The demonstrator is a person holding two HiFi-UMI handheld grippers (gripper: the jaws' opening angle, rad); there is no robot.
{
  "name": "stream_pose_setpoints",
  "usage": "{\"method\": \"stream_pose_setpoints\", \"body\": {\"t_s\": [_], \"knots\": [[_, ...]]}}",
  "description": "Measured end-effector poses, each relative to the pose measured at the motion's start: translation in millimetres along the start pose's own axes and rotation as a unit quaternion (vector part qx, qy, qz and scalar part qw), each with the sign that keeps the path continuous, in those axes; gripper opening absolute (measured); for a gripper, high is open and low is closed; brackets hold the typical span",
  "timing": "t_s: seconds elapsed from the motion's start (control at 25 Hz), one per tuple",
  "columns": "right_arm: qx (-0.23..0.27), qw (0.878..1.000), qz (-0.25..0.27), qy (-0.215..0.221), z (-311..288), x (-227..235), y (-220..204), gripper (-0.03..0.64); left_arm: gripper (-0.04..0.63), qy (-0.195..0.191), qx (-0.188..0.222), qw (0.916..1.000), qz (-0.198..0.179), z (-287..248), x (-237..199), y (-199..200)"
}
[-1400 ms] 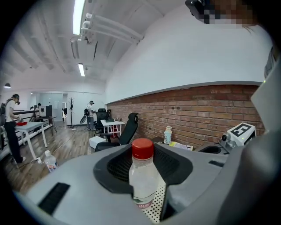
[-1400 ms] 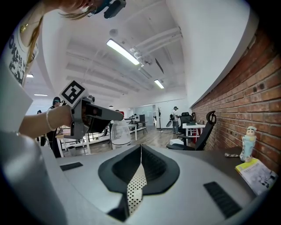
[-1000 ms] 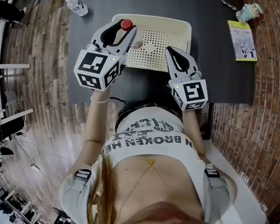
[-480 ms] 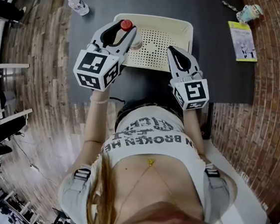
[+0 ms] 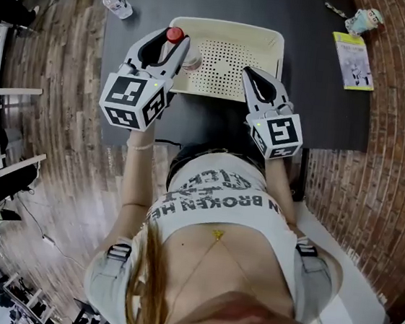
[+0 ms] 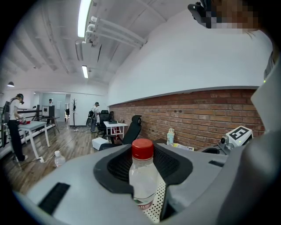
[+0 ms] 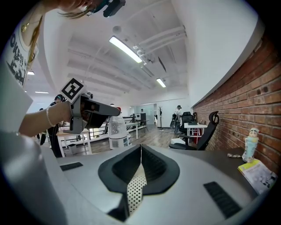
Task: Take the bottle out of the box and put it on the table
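A clear bottle with a red cap (image 5: pixel 175 35) stands upright between the jaws of my left gripper (image 5: pixel 172 40), which is shut on its body. It hangs over the left rim of the cream perforated box (image 5: pixel 276 57) on the dark table (image 5: pixel 319 98). The left gripper view has the bottle (image 6: pixel 142 176) dead centre between the pads, with the box's dotted floor below it. My right gripper (image 5: pixel 251 74) is shut and holds nothing, at the box's near edge on the right. In the right gripper view its jaws (image 7: pixel 139 151) meet, and the held bottle (image 7: pixel 117 132) shows to the left.
A second water bottle (image 5: pixel 117 3) lies on the wooden floor off the table's far left corner. A yellow booklet (image 5: pixel 353 60) and a small figurine bottle (image 5: pixel 362 20) sit at the table's far right. A brick wall runs along the right. An office chair (image 6: pixel 131 129) stands beyond the table.
My left gripper has carried the bottle a little to the left, from inside the box's left part to over its left rim. The right gripper has stayed put.
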State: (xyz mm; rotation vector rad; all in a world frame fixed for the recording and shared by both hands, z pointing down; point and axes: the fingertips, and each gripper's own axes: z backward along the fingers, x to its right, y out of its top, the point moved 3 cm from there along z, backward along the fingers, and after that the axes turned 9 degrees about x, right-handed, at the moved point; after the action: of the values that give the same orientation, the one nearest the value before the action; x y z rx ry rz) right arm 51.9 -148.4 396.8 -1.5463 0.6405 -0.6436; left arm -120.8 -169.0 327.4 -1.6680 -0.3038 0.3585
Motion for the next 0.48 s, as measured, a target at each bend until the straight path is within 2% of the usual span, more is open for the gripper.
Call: {"method": "stream_pose_setpoints", "body": {"t_s": [0.48], "knots": [[-0.007, 1.000, 0.006, 0.001, -12, -20, -1, 0.009, 0.153, 0.072, 0.016, 0.9973, -0.004, 53, -64, 12]]}}
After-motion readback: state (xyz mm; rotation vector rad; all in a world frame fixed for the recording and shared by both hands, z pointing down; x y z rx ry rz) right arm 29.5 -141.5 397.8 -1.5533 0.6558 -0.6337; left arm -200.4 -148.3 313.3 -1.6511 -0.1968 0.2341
